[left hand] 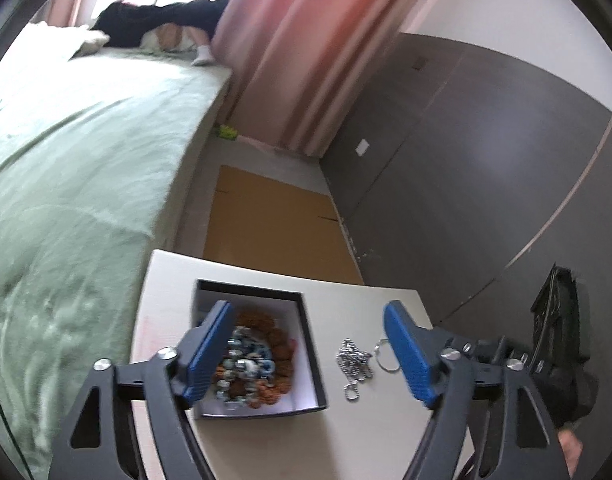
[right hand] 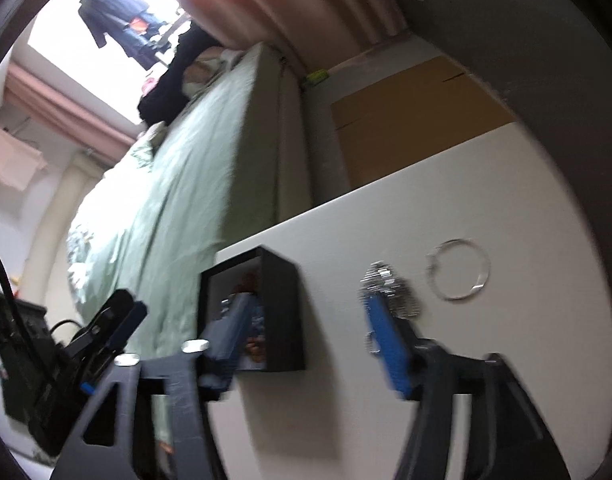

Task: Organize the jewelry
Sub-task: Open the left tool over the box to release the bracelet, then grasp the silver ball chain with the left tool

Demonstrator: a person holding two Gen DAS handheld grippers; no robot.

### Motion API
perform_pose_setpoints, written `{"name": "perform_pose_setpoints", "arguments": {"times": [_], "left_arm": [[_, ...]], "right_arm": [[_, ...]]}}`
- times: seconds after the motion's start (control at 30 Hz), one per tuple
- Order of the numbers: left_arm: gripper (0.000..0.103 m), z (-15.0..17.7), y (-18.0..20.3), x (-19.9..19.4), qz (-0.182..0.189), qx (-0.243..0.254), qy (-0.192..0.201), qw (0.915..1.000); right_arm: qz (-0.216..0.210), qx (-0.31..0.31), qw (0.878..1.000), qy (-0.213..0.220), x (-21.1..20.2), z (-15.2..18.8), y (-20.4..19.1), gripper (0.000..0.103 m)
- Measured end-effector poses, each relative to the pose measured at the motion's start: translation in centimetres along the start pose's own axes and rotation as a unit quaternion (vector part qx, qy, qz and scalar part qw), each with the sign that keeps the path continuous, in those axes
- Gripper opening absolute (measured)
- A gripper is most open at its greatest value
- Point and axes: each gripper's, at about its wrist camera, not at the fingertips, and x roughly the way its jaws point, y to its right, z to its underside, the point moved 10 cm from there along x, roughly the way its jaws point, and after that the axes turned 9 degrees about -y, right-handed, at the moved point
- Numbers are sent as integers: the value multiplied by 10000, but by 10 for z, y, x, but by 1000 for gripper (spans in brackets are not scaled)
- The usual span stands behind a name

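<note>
On a small pale table (left hand: 361, 304) stands a black box (left hand: 311, 360) with a white inside, filled with brown and blue bead bracelets (left hand: 254, 356). To its right lie a silver ball chain (left hand: 355, 364) and a thin silver ring (left hand: 383, 354). My left gripper (left hand: 307, 312) is open, one finger over the box and the other beside the ring, with nothing in its grip. In the right wrist view my right gripper (right hand: 306, 306) is also open and empty, spanning the box (right hand: 284, 300) and the chain (right hand: 389, 286). The ring (right hand: 457, 270) lies beyond.
A bed with a green cover (left hand: 78, 168) runs along the table's left side. Flat brown cardboard (left hand: 274, 220) lies on the floor behind the table. A dark grey wardrobe (left hand: 485, 160) and a pink curtain (left hand: 306, 48) stand further back. The right gripper's black body (left hand: 561, 328) shows at the right edge.
</note>
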Motion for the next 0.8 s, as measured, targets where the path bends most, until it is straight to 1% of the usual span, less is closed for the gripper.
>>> {"name": "perform_pose_setpoints", "arguments": {"times": [0.1, 0.17, 0.23, 0.4, 0.43, 0.47, 0.5, 0.57, 0.7, 0.8], "left_arm": [[81, 6, 17, 9, -28, 200, -76, 9998], [81, 11, 28, 17, -11, 335, -174, 9993], [81, 16, 36, 24, -58, 433, -244, 9987], [81, 26, 55, 42, -163, 668, -453, 9966], [81, 28, 57, 44, -194, 685, -479, 9963], [81, 29, 60, 47, -222, 690, -508, 9961], [81, 31, 63, 48, -235, 706, -536, 9958], [81, 31, 67, 52, -272, 742, -582, 9952], [81, 31, 72, 61, -400, 734, -708, 9940], [81, 32, 77, 74, -434, 728, -956, 9918]], "right_arm": [[-45, 206, 9997, 97, -15, -6, 18, 71], [33, 314, 9993, 179, -25, -8, 32, 75], [127, 415, 9988, 220, -34, -9, 47, 77], [57, 607, 9978, 250, -54, -11, 69, 77], [43, 627, 9976, 278, -59, -11, 73, 79], [32, 624, 9976, 307, -62, -11, 75, 83], [28, 634, 9974, 353, -66, -12, 79, 84], [106, 785, 9954, 540, -77, -16, 91, 84], [106, 982, 9932, 611, -86, -18, 106, 84], [186, 1064, 9920, 648, -92, -19, 119, 84]]}}
